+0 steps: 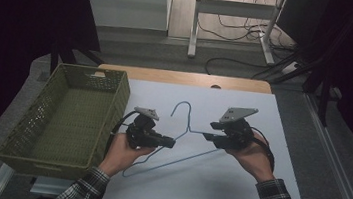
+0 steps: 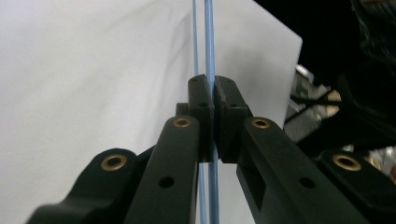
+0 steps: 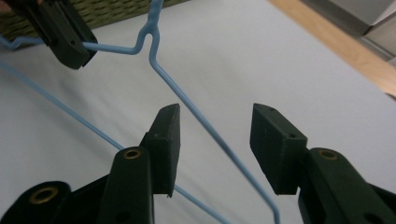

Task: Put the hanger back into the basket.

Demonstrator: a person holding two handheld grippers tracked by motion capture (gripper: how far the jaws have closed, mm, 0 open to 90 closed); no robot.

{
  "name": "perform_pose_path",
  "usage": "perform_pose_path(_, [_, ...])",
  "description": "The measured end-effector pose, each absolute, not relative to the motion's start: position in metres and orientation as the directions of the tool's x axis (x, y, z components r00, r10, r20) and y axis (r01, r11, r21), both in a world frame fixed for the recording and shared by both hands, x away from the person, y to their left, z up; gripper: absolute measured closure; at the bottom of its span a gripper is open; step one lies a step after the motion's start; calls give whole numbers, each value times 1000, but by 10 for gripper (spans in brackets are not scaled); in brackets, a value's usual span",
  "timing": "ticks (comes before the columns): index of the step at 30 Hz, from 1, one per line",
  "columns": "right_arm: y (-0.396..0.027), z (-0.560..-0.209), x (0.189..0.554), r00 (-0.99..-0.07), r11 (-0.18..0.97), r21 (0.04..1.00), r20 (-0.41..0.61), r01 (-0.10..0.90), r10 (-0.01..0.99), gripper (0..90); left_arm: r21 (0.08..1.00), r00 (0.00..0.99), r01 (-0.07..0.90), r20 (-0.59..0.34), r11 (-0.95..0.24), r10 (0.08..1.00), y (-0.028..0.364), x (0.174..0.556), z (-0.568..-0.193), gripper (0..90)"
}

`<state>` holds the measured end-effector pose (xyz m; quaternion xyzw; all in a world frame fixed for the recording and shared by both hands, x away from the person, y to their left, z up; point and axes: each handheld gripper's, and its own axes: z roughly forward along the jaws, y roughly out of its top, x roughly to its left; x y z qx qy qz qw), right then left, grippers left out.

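High view shows the blue wire hanger [image 1: 179, 145] just right of the green basket [image 1: 69, 117] — left gripper [image 1: 169, 142] clamped on one shoulder wire, right gripper [image 1: 209, 136] parted around the other — light, springy, slick; likely best gripped near the neck.

On the white-covered desk [image 1: 234, 196] lay a blue wire hanger [image 1: 181, 130]. The left tool [image 1: 169, 142] gripped its wire; the right tool [image 1: 209, 135] sat beside its neck. A green basket [image 1: 115, 90] stood left.

hanger [image 2: 209, 42] wire hidden between tool pads, hook top cut off in right gripper view
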<state>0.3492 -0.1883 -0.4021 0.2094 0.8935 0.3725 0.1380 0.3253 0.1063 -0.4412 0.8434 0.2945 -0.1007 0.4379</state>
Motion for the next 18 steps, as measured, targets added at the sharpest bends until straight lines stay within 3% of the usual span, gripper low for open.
perform_pose_path(13, [-171,-416,329,-960,694,696,-20,186,278,641,701,875,484,-394,-523,281,111,310,-441,872])
perform_pose_path(14, [-167,-417,328,-970,706,689,-22,161,243,701,704,879,477,-389,-526,277,112,309,-443,872])
perform_pose_path(15, [-167,-417,328,-970,706,689,-22,161,243,701,704,879,477,-389,-526,277,112,309,-443,872])
perform_pose_path(16, [-164,-418,325,-977,712,687,-15,144,212,773,702,880,474,-388,-532,273,113,309,-444,871])
perform_pose_path(18, [-163,-418,324,-978,719,683,-27,133,207,803,702,887,462,-382,-543,260,114,308,-446,870])
